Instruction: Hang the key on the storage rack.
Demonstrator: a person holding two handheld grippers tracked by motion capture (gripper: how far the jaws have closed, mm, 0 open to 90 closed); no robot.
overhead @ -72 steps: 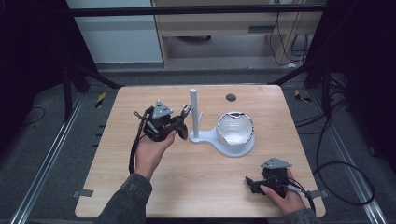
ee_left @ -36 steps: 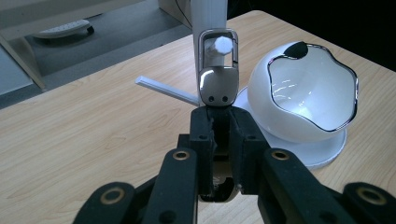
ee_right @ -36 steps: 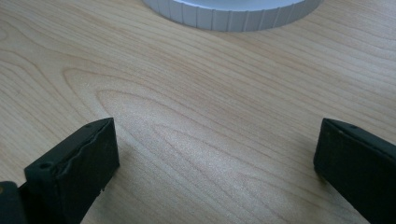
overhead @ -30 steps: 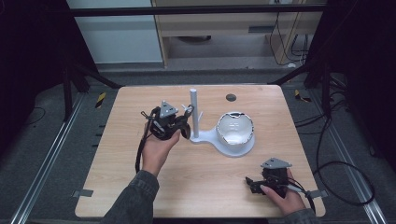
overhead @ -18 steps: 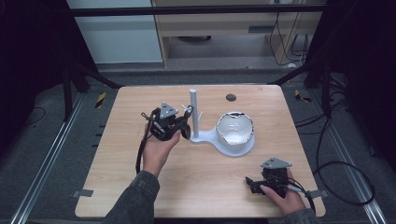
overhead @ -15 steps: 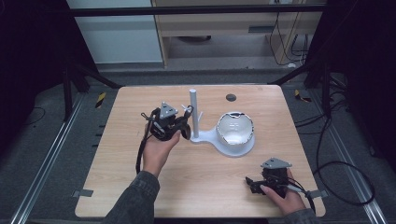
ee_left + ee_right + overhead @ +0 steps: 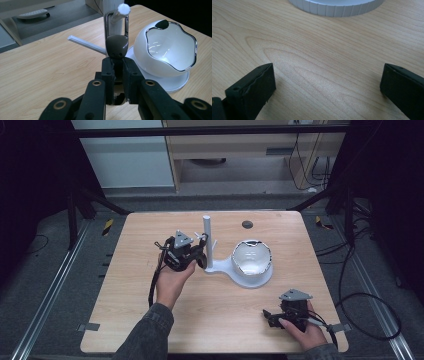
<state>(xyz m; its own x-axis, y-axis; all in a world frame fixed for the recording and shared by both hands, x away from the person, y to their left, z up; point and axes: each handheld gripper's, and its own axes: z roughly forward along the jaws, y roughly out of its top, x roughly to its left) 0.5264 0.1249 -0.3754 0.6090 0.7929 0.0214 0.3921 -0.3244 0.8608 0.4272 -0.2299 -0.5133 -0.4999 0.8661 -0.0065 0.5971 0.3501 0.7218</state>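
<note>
1. Since the earliest frame my left tool (image 7: 199, 254) has crept slightly toward the white stand (image 7: 207, 240); the right has not moved.
2. Left tool is clenched on a dark carabiner clip (image 7: 116, 37), its loop already around a peg (image 7: 120, 13) of the stand.
3. I judge the hanging step nearly done; next I need to let the clip settle, then release.
4. Right tool (image 7: 327, 85) rests released on the tabletop (image 7: 150, 320) near the 5 o'clock corner, close to the edge.
5. White bowl (image 7: 253, 260) crowds 3 o'clock of the stand; open room lies toward 9 o'clock.
</note>
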